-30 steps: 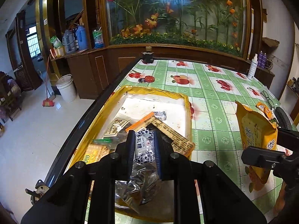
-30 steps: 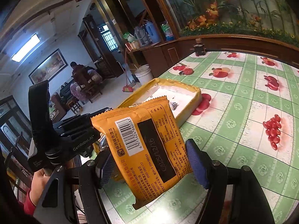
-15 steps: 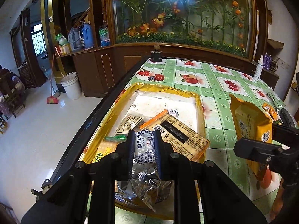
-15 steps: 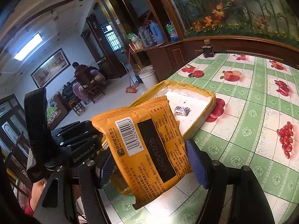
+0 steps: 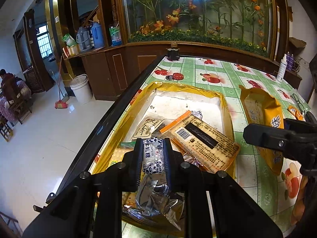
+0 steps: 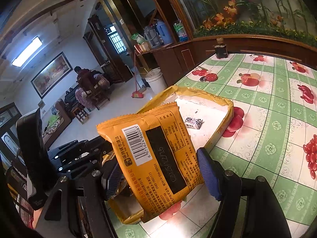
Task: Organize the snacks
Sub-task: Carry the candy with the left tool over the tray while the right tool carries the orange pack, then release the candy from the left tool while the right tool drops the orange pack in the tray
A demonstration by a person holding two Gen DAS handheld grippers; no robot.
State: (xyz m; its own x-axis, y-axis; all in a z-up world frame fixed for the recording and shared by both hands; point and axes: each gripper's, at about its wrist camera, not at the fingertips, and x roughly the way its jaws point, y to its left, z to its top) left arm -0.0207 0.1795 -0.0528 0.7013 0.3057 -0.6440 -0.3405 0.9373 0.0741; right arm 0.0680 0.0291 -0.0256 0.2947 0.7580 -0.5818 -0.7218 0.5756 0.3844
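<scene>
Two claws, each with a snack. My left claw [image 5: 153, 154] is clamped tight on a small white-and-blue candy packet [image 5: 152, 155], held above the near end of the yellow-rimmed tray [image 5: 225, 109] on the bench [image 6: 267, 119]. Inside the tray lie an orange cracker pack [image 5: 202, 140] and other wrappers, with one small candy [image 6: 193, 123] alone at its far end. My right claw [image 6: 158, 172] grips an orange snack bag [image 6: 156, 154] by its sides, barcode toward me, just beside the tray.
</scene>
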